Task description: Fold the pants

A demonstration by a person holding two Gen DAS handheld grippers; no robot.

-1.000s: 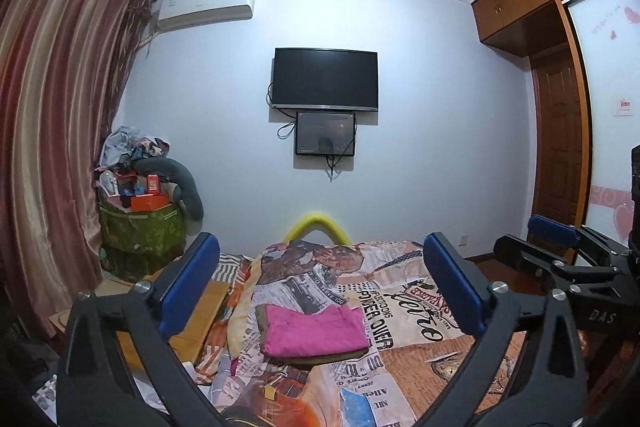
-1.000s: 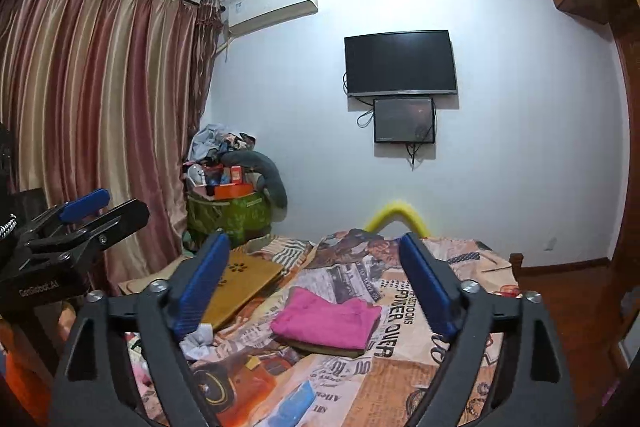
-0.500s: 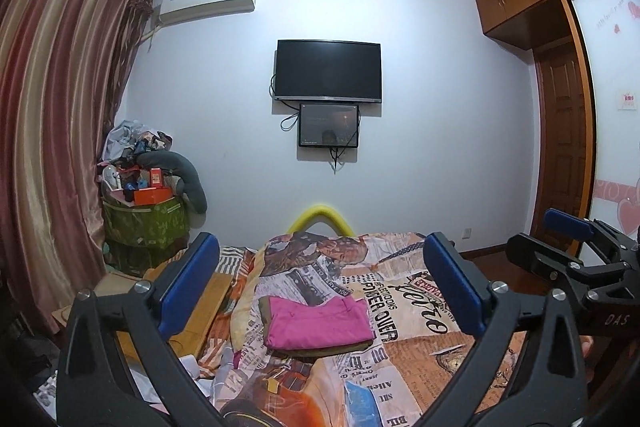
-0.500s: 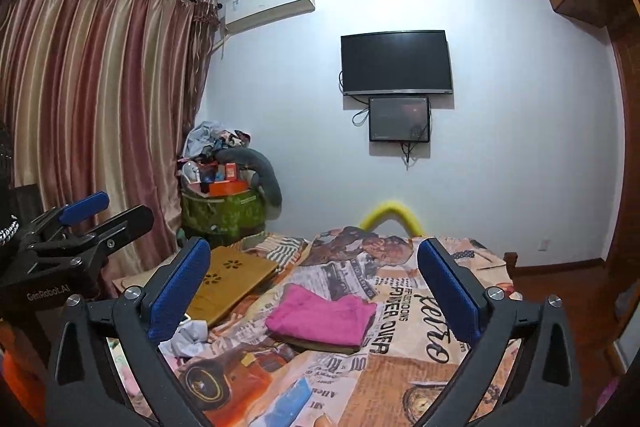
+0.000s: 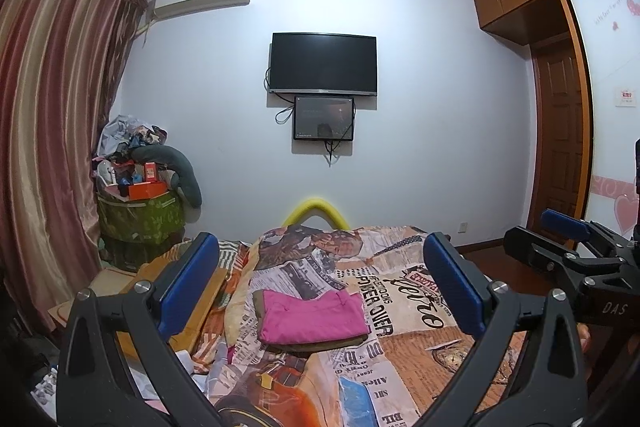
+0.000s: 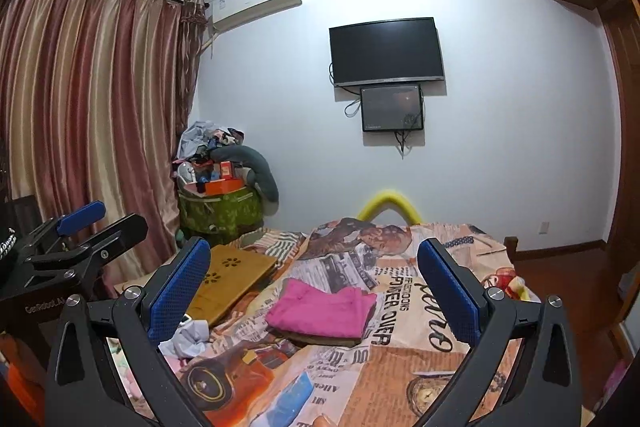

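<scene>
Folded pink pants (image 5: pixel 312 315) lie on top of a folded olive-brown garment (image 5: pixel 320 345) in the middle of the bed; they also show in the right wrist view (image 6: pixel 322 311). My left gripper (image 5: pixel 320 287) is open and empty, raised above the bed and well short of the pants. My right gripper (image 6: pixel 314 287) is open and empty too, held level with the left. The right gripper shows at the right edge of the left wrist view (image 5: pixel 568 251); the left gripper shows at the left edge of the right wrist view (image 6: pixel 80 231).
The bed has a newspaper-print cover (image 5: pixel 400 291). A wooden lap tray (image 6: pixel 228 277) lies on its left side, with crumpled cloth (image 6: pixel 188 337) near it. A green bin piled with clutter (image 5: pixel 140 219) stands by the curtain. A yellow foam noodle (image 5: pixel 316 211) stands at the bed's far end.
Both grippers have tilted up a little, so the bed and pants sit lower in view. The right gripper's jaws have opened wider. The pants have not moved.
</scene>
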